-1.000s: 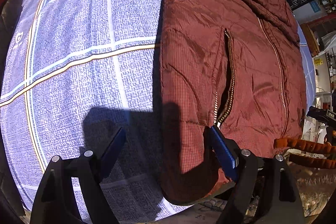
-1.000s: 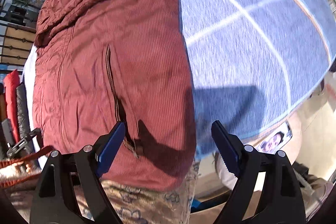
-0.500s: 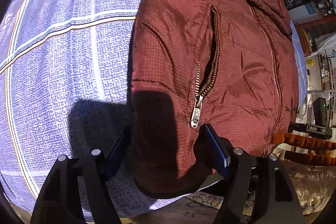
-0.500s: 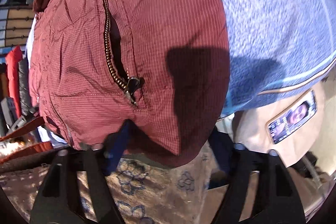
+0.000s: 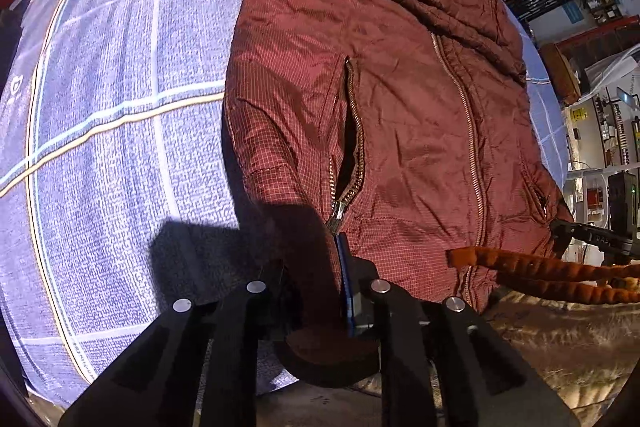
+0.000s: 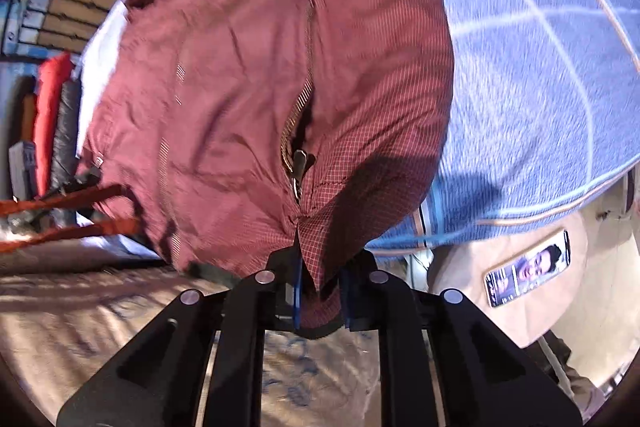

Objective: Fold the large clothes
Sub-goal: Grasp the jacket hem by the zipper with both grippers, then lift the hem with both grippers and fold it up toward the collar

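A dark red quilted jacket (image 5: pixel 400 107) lies front up on a blue checked bedspread (image 5: pixel 120 107), its main zip done up and a pocket zip half open. My left gripper (image 5: pixel 314 279) is closing its jaws on the jacket's lower hem corner, and the cloth is pinched between the blue pads. In the right wrist view the jacket (image 6: pixel 240 67) bunches at its other lower corner. There my right gripper (image 6: pixel 322 285) is closing too, with the hem squeezed between its pads and lifted off the bedspread (image 6: pixel 540 67).
An orange coiled cable (image 5: pixel 540 271) stretches across below the jacket's hem; in the right wrist view the orange cable (image 6: pixel 60 203) shows at left. A patterned rug (image 6: pixel 100 307) covers the floor at the bed's edge. A phone (image 6: pixel 528 275) lies on a beige surface. Cluttered shelves (image 5: pixel 600 131) stand at the right.
Both grippers went from wide open, straddling the jacket's lower corners, to clamped on the hem. The hem corners have risen and bunched toward the cameras.
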The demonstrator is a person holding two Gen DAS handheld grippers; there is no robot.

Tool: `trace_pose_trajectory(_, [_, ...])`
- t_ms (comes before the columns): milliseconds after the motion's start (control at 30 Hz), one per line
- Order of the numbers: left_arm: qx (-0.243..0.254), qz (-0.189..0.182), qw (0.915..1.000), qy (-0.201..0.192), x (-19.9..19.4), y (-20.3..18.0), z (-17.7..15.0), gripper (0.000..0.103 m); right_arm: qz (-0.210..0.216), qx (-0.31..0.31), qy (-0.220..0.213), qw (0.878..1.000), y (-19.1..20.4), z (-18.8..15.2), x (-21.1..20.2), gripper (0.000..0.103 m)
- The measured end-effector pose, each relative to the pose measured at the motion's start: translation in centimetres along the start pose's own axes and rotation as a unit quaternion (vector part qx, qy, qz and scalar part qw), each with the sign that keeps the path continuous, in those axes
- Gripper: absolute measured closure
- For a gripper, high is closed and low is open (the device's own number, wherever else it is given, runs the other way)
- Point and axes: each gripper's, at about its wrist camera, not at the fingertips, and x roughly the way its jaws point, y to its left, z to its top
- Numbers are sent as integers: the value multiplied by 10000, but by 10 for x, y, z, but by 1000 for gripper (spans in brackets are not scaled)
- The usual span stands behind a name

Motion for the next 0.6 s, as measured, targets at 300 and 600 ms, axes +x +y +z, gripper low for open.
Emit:
trace_pose_trajectory(300, [435,-218,9966,-670,-12,-26,96,89,-206,-845,-928,9919,43,73,-34,90])
trace_pose_trajectory(600, [394,109,9918,-1211,-24,-35,201,90,-482,-749,-1719,9811,41,162,-66,90])
